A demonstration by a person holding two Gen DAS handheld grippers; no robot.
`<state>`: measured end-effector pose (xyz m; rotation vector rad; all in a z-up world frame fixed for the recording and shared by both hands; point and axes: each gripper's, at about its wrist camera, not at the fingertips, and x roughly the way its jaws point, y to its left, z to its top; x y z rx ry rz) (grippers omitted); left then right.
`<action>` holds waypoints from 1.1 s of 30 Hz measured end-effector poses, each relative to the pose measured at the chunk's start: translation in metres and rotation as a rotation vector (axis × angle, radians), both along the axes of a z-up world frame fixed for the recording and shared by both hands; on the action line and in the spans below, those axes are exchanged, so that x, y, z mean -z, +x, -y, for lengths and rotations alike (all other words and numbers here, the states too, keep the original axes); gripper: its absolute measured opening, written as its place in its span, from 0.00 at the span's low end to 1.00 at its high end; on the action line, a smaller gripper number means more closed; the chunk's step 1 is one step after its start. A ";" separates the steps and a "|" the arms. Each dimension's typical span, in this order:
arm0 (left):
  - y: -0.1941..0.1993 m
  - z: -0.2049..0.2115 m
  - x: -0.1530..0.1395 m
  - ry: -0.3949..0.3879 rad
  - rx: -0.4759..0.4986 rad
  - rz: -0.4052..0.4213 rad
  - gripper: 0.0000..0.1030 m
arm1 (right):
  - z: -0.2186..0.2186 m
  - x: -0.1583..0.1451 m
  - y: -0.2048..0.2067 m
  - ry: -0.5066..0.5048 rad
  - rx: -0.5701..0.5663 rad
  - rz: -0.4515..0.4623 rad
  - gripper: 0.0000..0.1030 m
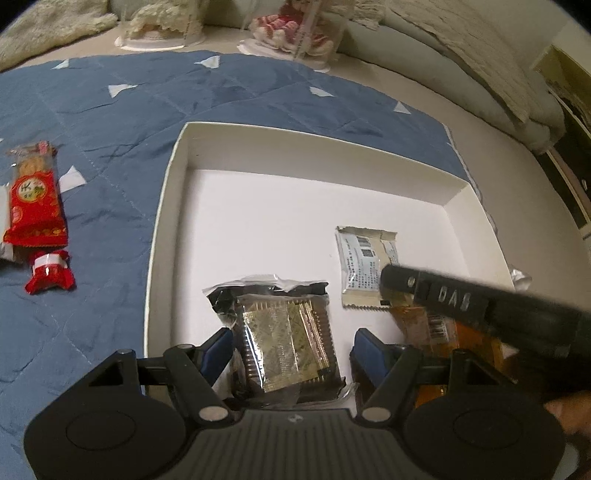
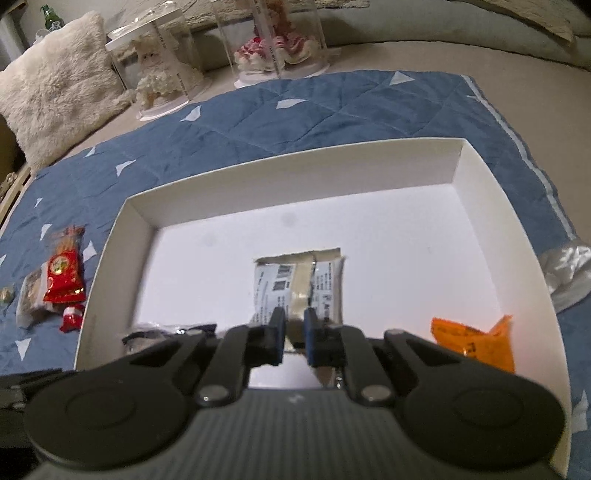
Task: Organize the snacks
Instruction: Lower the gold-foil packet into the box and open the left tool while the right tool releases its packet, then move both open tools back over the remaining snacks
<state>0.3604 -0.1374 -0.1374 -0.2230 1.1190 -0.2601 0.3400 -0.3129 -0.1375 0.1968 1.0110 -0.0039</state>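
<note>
A white box [image 1: 168,206] lies on a blue quilt. My left gripper [image 1: 291,350] is open inside it, its fingers either side of a black and gold snack packet [image 1: 288,332] lying on the box floor. My right gripper [image 2: 294,339] is shut on the near edge of a white printed packet [image 2: 295,284], which also shows in the left wrist view [image 1: 364,266]. An orange packet [image 2: 476,339] lies in the box at the right. The right gripper's black body [image 1: 461,299] crosses the left wrist view.
On the quilt [image 1: 110,110] left of the box lie a red snack packet [image 1: 35,199] and a small red wrapped candy [image 1: 50,271]. Two clear cases with dolls [image 2: 280,33] and a furry cushion [image 2: 55,81] stand behind. A silver wrapper [image 2: 569,273] lies right of the box.
</note>
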 end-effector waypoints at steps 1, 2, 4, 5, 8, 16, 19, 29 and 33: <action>0.000 0.000 0.000 -0.003 0.006 0.000 0.70 | 0.002 -0.002 0.000 0.003 0.014 0.013 0.13; 0.000 0.000 0.000 -0.009 0.008 -0.002 0.70 | 0.002 -0.004 0.000 0.010 0.024 0.022 0.13; 0.000 0.000 0.000 -0.013 0.009 -0.004 0.70 | 0.006 -0.006 -0.001 0.018 0.047 0.035 0.13; 0.001 0.000 0.000 -0.013 0.010 -0.006 0.70 | 0.007 -0.006 -0.001 0.018 0.054 0.036 0.13; 0.001 -0.001 0.000 -0.019 0.004 -0.008 0.70 | 0.009 -0.003 0.000 0.007 0.065 0.021 0.13; -0.003 -0.004 -0.010 -0.011 0.002 0.012 0.72 | 0.012 -0.007 -0.005 0.022 0.051 0.009 0.16; -0.007 -0.005 -0.018 -0.009 0.005 0.029 0.72 | 0.014 -0.017 -0.014 0.025 0.049 0.029 0.16; -0.029 -0.012 -0.046 0.002 0.020 0.079 0.75 | 0.028 -0.057 -0.058 -0.007 0.043 0.088 0.40; -0.040 -0.014 -0.055 0.026 0.028 0.101 0.83 | 0.031 -0.066 -0.076 -0.034 0.044 0.099 0.52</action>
